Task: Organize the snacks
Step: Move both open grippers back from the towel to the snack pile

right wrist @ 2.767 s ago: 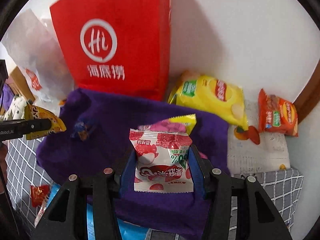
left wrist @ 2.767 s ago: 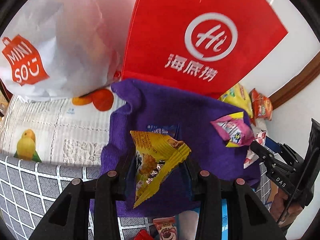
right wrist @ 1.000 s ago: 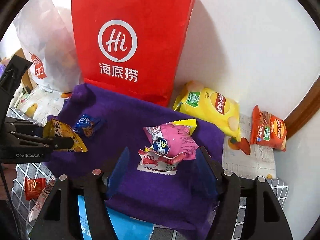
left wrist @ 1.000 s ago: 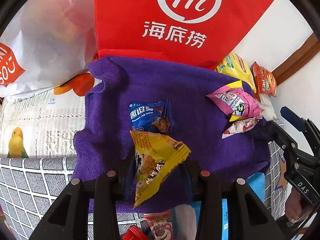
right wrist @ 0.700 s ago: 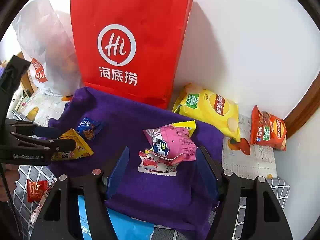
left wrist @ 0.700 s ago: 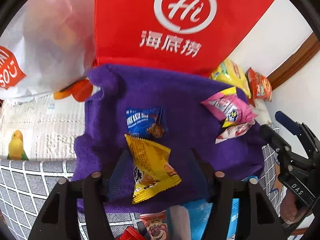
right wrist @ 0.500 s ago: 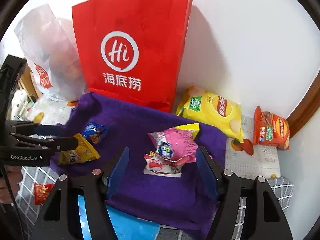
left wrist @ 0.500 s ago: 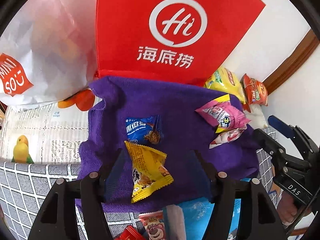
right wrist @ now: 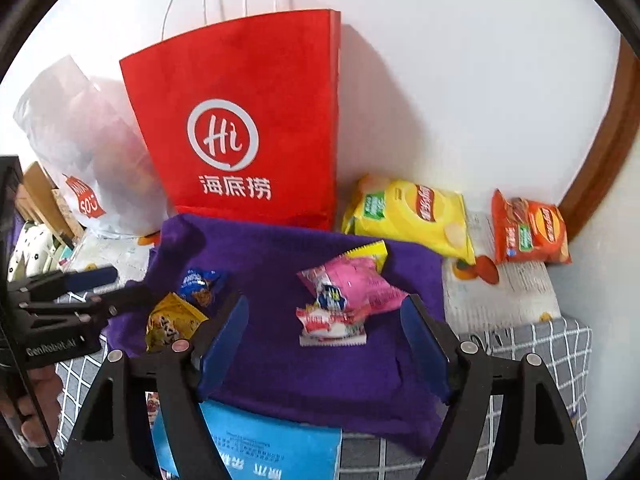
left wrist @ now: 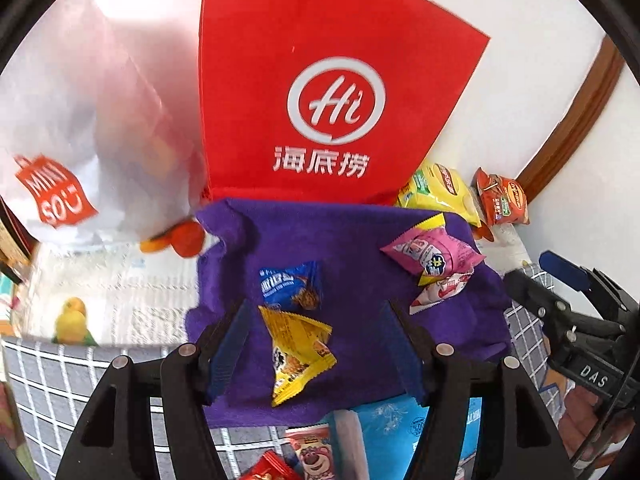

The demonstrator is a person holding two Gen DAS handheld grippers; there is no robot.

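Lying sorted on the purple cloth (right wrist: 280, 264): four snack packets (right wrist: 352, 284), both grippers' jaws spread empty. Chip bags (right wrist: 412, 216) at the surface's far right corner and packets off the near edge apparently remain.

Red paper bag (right wrist: 256, 128), white plastic bag (right wrist: 84, 136)
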